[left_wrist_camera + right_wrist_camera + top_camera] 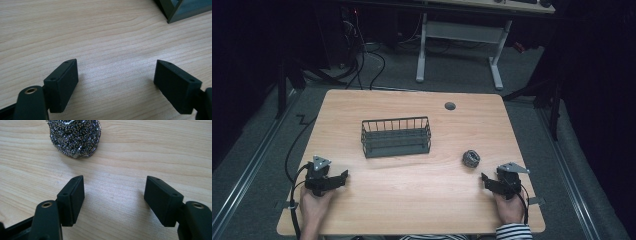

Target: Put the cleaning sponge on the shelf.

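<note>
Resting at the near corners of the wooden table (412, 185), one gripper per hand. Left gripper (343, 176): standing with jaws spread wide, gripping nothing, bare wood lying between the pads (62, 82); a corner of the wire basket (396, 136) showing ahead and to its right. Right gripper (484, 178): standing with jaws parted, likewise holding nothing; the steel wool scourer (74, 137) lying just ahead and slightly left of its pads (74, 200), apart from them. Step judged in hand: approaching the scourer before grasping. Next move probably calling for advancing the right gripper forward-left, straddling the scourer, closing gently, then carrying toward the basket farther ahead.
</note>
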A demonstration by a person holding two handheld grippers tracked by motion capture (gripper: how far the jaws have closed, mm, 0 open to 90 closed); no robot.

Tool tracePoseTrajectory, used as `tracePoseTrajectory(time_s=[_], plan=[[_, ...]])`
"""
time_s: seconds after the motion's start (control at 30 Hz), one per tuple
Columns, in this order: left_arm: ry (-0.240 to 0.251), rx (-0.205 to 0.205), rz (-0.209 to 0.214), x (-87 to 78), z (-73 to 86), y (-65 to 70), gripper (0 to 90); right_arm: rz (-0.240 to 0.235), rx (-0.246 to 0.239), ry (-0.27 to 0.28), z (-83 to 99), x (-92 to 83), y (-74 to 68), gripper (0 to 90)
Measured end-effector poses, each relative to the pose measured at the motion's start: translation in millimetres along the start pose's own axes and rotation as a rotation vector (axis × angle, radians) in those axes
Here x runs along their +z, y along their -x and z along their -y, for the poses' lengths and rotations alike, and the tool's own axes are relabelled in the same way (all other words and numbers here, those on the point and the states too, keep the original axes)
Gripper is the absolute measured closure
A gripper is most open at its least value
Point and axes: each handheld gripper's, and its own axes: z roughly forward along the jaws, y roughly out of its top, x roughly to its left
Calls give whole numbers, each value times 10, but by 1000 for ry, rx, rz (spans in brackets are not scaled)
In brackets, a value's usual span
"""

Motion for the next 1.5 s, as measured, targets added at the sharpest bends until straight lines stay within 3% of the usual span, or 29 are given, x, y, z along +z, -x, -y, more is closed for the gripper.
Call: tracePoseTrajectory(time_s=[0.6,0.87,1.0,1.17,1.5], plan=[[16,-25,21,-10,-4,-15,235,-1,-3,-1,2,-2,-5,327],[38,-38,66,-46,-44,18,244,1,-1,0,2,-1,-9,327],[65,-53,109,-65,-65,58,264,1,-1,0,2,-1,-9,326],[49,-40,126,-73,-120,95,271,0,-1,0,2,-1,-11,327],[80,-6,198,-190,-336,206,311,-1,-4,1,2,-1,-12,327]])
